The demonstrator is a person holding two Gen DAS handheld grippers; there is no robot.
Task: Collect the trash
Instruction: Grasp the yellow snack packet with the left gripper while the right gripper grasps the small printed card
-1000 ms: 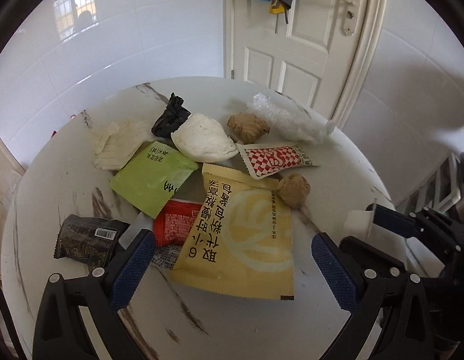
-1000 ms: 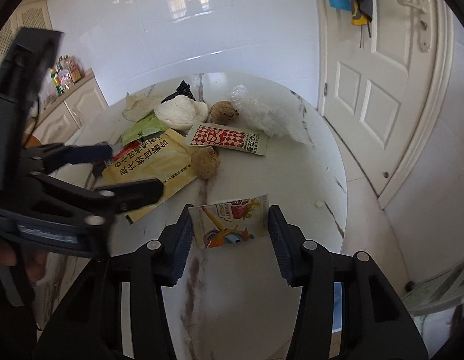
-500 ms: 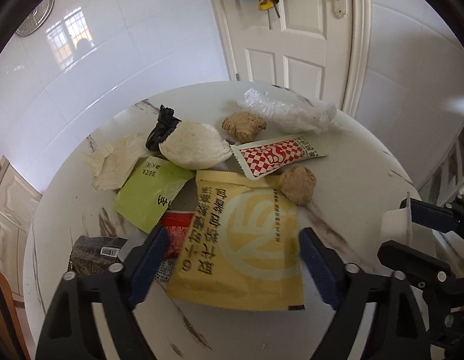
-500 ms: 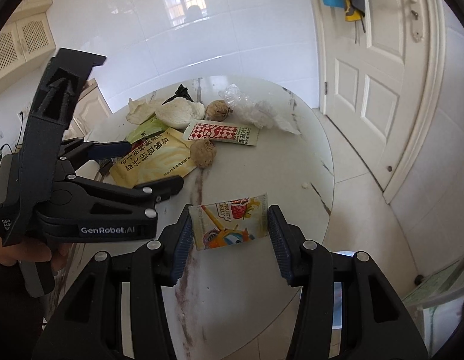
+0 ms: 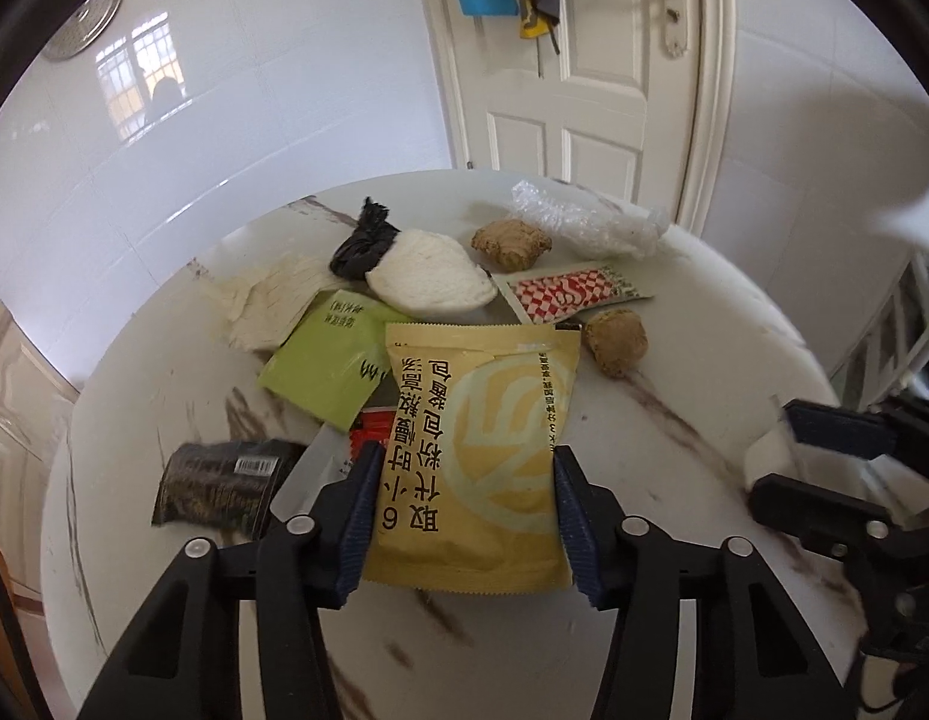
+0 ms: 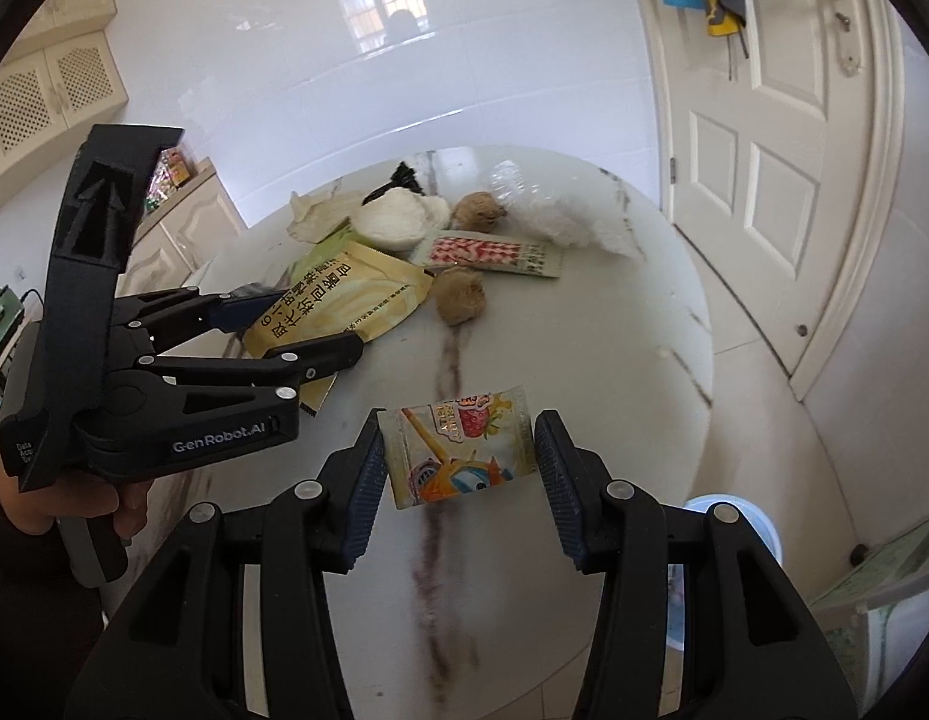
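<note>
1. My left gripper [image 5: 467,510] pointed down at a round white marble table [image 5: 692,414], its blue-padded jaws closing on either side of a large yellow packet [image 5: 482,450]. The pads stood right at the packet's side edges; I could not tell whether they pressed on it.

2. The yellow packet lay flat near the table's middle. It was glossy, printed with dark Chinese characters and a pale circular emblem, with a sealed crimp along its far edge.

3. My right gripper [image 6: 458,462] stood partly open, pinching a small clear wrapper [image 6: 461,450] by its two short sides. The wrapper showed a cartoon figure in orange and blue and a strawberry, and it hung above the table's near edge.

4. The other trash sat beyond the yellow packet: a green sachet [image 5: 326,366] tucked partly under its left corner, a red packet [image 5: 374,429] peeking out below that, a dark wrapper [image 5: 218,486] with a barcode to the left, and a crumpled cream napkin [image 5: 266,303].

5. Farther back lay a white round pad [image 5: 428,279] touching a knotted black bag [image 5: 362,243], a red-and-white checked sachet [image 5: 575,297], two brown crumpled balls [image 5: 614,339], and a clear plastic bag [image 5: 590,222].

6. From the right wrist view, a hand [image 6: 74,504] gripped the left tool's handle.
</note>
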